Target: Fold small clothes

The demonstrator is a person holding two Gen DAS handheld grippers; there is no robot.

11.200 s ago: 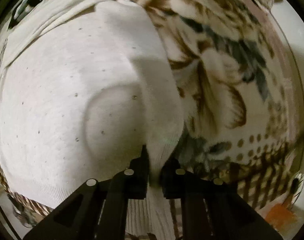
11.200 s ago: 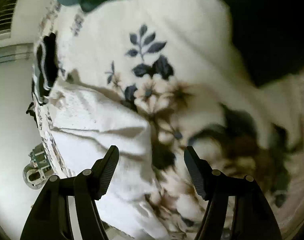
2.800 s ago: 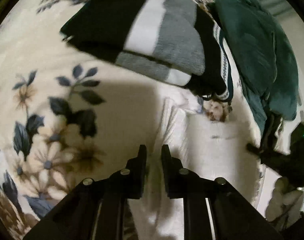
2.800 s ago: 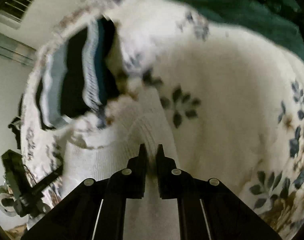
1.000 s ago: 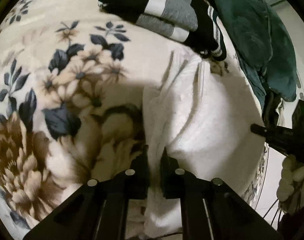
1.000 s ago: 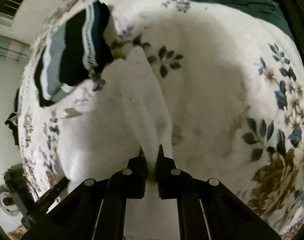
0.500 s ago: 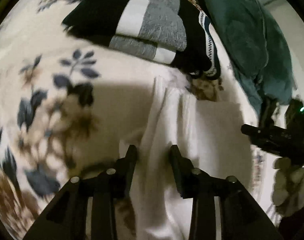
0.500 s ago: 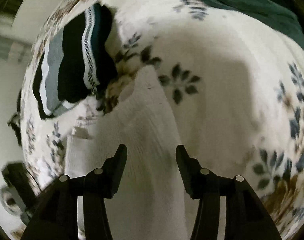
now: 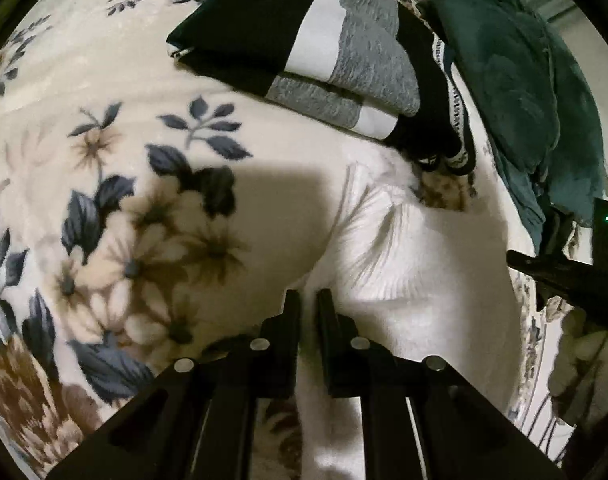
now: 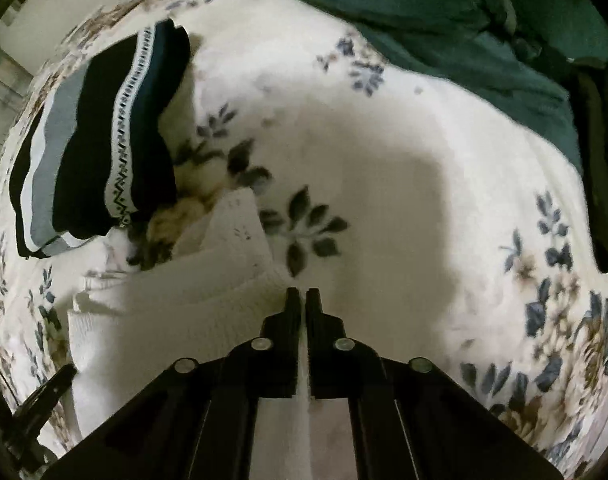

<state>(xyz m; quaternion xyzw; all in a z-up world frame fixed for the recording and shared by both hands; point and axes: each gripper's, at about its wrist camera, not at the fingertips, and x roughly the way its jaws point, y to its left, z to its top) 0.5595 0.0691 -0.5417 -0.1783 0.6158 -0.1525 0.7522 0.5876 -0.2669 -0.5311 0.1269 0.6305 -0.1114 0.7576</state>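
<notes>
A white knit garment [image 9: 416, 280] lies on a floral blanket [image 9: 104, 184]. My left gripper [image 9: 309, 300] is shut on the garment's near left edge. In the right wrist view the same white garment [image 10: 192, 312] spreads to the left, and my right gripper [image 10: 303, 300] is shut on its near right edge, with white cloth showing between the fingers. Both grippers sit low over the blanket.
A stack of folded black, grey and white clothes [image 9: 324, 52] lies just beyond the garment; it also shows in the right wrist view [image 10: 100, 148]. A dark green blanket [image 9: 524, 80] is heaped at the far side [image 10: 444, 12]. The other gripper's black body [image 9: 572, 280] shows at right.
Half a second ago both grippers were open over the white garment. Now both have shut on its near edges, and the fold of cloth sits closer to the folded stack.
</notes>
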